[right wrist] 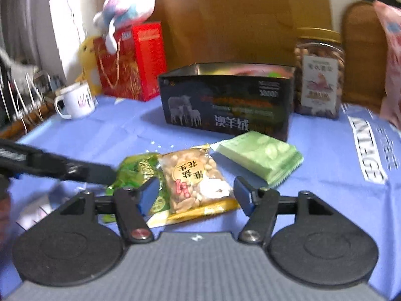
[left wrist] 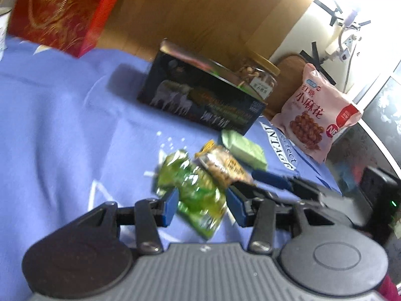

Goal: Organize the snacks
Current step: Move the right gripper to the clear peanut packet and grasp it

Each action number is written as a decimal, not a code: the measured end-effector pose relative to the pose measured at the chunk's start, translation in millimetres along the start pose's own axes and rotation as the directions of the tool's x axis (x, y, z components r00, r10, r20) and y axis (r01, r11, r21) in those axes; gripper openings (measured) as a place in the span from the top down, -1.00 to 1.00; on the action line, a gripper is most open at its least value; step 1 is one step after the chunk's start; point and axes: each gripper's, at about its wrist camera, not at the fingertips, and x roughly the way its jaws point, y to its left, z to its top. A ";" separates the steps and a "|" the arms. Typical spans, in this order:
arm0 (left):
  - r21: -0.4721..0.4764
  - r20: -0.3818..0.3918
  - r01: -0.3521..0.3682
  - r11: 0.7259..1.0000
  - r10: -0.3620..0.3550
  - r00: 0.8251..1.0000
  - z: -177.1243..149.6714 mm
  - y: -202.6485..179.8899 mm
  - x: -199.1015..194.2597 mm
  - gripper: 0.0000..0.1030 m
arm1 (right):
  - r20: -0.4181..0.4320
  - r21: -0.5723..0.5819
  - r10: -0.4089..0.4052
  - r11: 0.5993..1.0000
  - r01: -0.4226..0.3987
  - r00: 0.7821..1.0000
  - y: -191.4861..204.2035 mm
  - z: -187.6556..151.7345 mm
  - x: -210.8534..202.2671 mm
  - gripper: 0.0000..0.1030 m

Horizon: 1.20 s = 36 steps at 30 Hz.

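1. The green snack packet is seen between the blue pads of the left gripper, lifted off the cloth; the jaws stand partly closed against its sides, so it is grasped.
2. The peanut packet lies flat on the blue cloth between the widely spread jaws of the right gripper; the pads are not pressed on it, so it is released.
3. In the right wrist view the green packet is overlapped at its right edge by the peanut packet, and the left gripper's finger is seen reaching it from the left.
4. A pale green flat packet is laid just beyond the peanut packet, near the front of the dark open box.
5. Inside the box only a blurred strip of pink and green contents is visible; what it is cannot be told.
6. A clear jar with a gold lid, filled with brown snacks, is stood beside the box on its right.
7. A pink snack bag is propped upright past the jar.
8. A red gift bag with a plush toy on top is placed to the left of the box, and one white mug beside that.
9. Counted: three small packets, one large bag, one jar, one box.
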 end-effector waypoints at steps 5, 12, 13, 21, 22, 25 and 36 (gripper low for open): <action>-0.005 0.002 0.002 1.000 -0.002 1.000 -6.0 1.3 -10.9 0.17 | -0.035 -0.012 0.002 1.000 -0.002 0.999 -4.3 -1.4 3.5 -0.10; 0.007 -0.011 0.062 0.998 -0.061 0.998 -13.8 -5.6 -19.9 0.17 | -0.077 -0.152 0.211 0.963 -0.221 0.974 15.0 -41.3 -53.6 -0.07; 0.020 -0.018 0.074 0.997 -0.074 0.997 -16.6 -9.1 -21.0 0.17 | -0.094 -0.190 0.250 0.946 -0.264 0.964 20.3 -48.9 -62.1 -0.08; 0.053 -0.080 0.152 0.987 -0.148 0.986 -48.8 -24.9 -31.4 0.10 | -0.023 -0.264 0.204 0.943 -0.203 0.979 44.8 -88.3 -111.3 -0.50; 0.051 -0.088 0.158 0.986 -0.153 0.984 -51.7 -24.5 -32.2 0.08 | -0.006 -0.217 0.202 0.956 -0.199 0.979 40.8 -90.2 -115.1 -0.51; 0.048 -0.104 0.152 0.987 -0.146 0.984 -59.1 -22.4 -32.1 0.05 | 0.002 -0.117 0.196 0.974 -0.195 0.981 32.3 -94.6 -117.0 -0.50; 0.007 -0.117 0.188 0.982 -0.186 0.976 -77.5 -14.7 -41.2 0.17 | -0.005 -0.057 0.201 0.978 -0.201 0.980 52.4 -104.7 -120.9 -0.17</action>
